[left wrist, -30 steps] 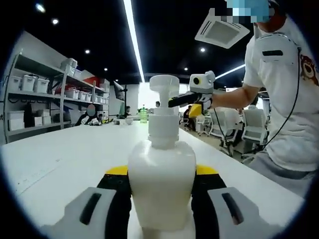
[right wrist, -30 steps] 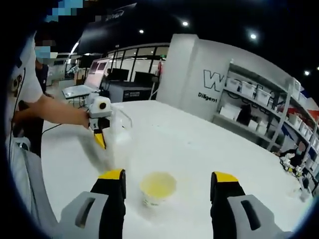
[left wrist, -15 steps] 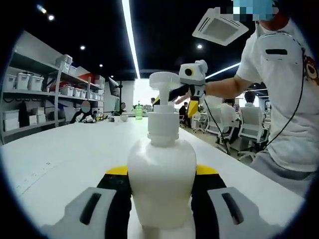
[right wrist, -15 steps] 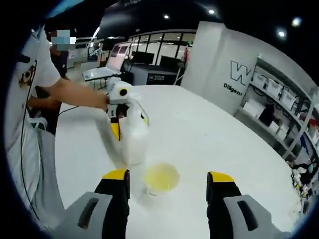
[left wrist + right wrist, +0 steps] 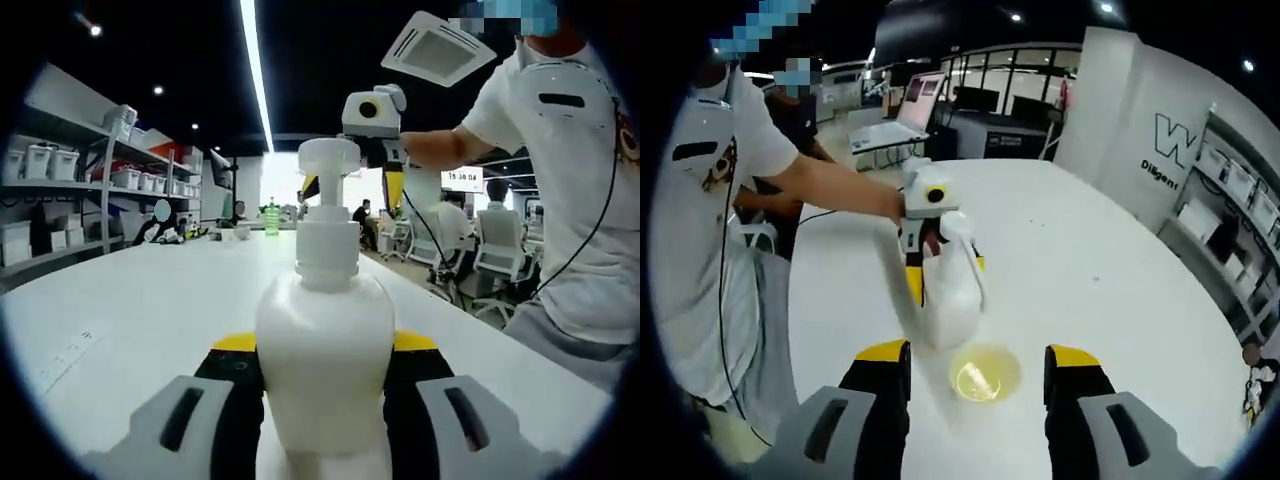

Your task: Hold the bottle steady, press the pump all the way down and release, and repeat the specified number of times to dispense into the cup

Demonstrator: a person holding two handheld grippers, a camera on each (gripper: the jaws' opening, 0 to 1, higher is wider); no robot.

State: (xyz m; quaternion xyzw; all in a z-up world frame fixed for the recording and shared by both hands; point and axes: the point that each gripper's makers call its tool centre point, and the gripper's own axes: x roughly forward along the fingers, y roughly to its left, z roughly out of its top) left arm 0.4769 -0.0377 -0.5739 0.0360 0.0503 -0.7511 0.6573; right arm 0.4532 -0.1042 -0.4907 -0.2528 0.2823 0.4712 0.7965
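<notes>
One white pump bottle (image 5: 325,375) and one small cup (image 5: 985,372) are seen on a single white table (image 5: 140,310). In the left gripper view the bottle is clamped at its body between the two black-and-yellow jaws of the left gripper (image 5: 325,400), with its pump head (image 5: 329,160) upright; beyond it the right gripper (image 5: 385,165) is held up just behind the pump head by a person in a white shirt (image 5: 570,190). The cup is seen in the right gripper view: it stands on the table just in front of the bottle (image 5: 950,290), between the spread, empty jaws of the right gripper (image 5: 977,375), and yellowish liquid can be made out in it. There the left gripper (image 5: 925,235) is seen around the bottle. On a far wall (image 5: 1160,120) partial dark lettering is read as "W" and "Dil"; shelves of white bins (image 5: 60,165) are seen in the left gripper view
</notes>
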